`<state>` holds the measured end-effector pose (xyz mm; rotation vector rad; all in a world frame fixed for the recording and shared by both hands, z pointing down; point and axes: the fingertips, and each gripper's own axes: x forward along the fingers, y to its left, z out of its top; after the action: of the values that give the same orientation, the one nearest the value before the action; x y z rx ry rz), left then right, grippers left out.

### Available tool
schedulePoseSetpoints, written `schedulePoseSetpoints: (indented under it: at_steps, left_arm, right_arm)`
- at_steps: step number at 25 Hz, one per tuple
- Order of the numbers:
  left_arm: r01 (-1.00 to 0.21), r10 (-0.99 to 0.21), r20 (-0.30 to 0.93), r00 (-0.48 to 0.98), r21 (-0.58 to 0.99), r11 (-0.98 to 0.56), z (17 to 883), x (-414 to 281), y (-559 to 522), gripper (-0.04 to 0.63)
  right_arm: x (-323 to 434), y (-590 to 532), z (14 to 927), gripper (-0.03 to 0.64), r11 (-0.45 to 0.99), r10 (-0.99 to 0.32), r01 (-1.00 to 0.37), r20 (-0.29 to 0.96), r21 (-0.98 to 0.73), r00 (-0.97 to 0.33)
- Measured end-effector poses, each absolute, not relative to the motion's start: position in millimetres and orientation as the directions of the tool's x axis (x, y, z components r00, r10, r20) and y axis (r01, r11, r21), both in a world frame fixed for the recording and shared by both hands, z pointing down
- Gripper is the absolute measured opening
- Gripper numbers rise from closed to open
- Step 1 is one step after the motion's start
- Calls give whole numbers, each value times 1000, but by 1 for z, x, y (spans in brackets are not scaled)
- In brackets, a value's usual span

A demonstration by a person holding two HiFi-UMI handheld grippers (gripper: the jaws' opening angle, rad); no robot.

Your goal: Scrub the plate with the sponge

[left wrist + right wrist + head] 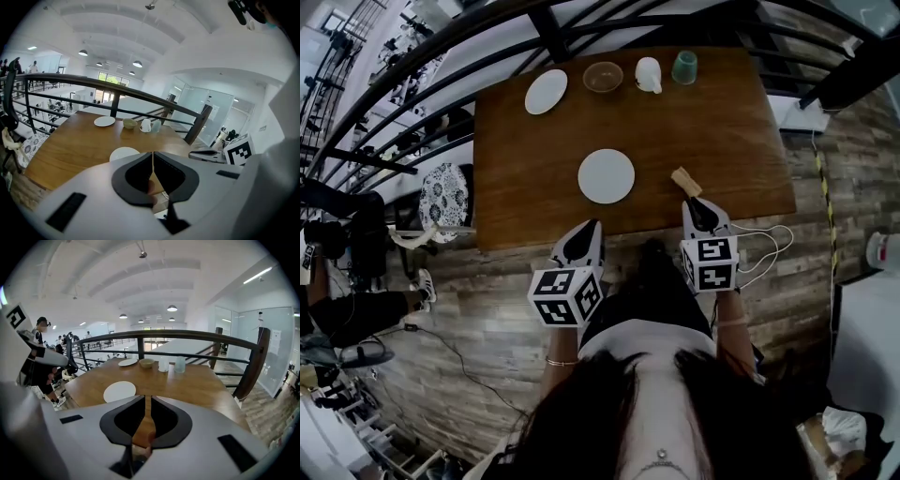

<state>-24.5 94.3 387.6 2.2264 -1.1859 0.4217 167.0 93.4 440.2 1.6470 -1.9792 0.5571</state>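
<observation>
Your left claw (589, 225) and right claw (695, 201) hang at the near edge of the wooden tabletop (712, 122), each with its jaws together and empty. You have the white plate (606, 175) lying mid-table ahead of the left claw; the tan sponge (685, 181) sits to the plate's right, just beyond the right claw's tip.

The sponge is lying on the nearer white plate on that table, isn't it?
No. The sponge lies on the bare table, to the right of the nearer white plate and apart from it. The head view shows this.
</observation>
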Motion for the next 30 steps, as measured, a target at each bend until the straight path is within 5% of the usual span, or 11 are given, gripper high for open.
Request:
schedulePoseSetpoints:
  at_steps: [6, 10, 30]
  left_arm:
    - [-834, -630, 547, 551, 340, -435, 402, -13, 79, 20]
    - [-835, -619, 562, 549, 342, -430, 410, -5, 68, 20]
    - [-882, -597, 650, 471, 328, -339, 443, 18, 38, 20]
  right_arm:
    - [180, 78, 467, 45, 204, -735, -979, 662, 5, -150]
    - [185, 68, 485, 129, 214, -697, -976, 696, -28, -173]
    - [205, 44, 565, 157, 322, -524, -944, 818, -66, -236]
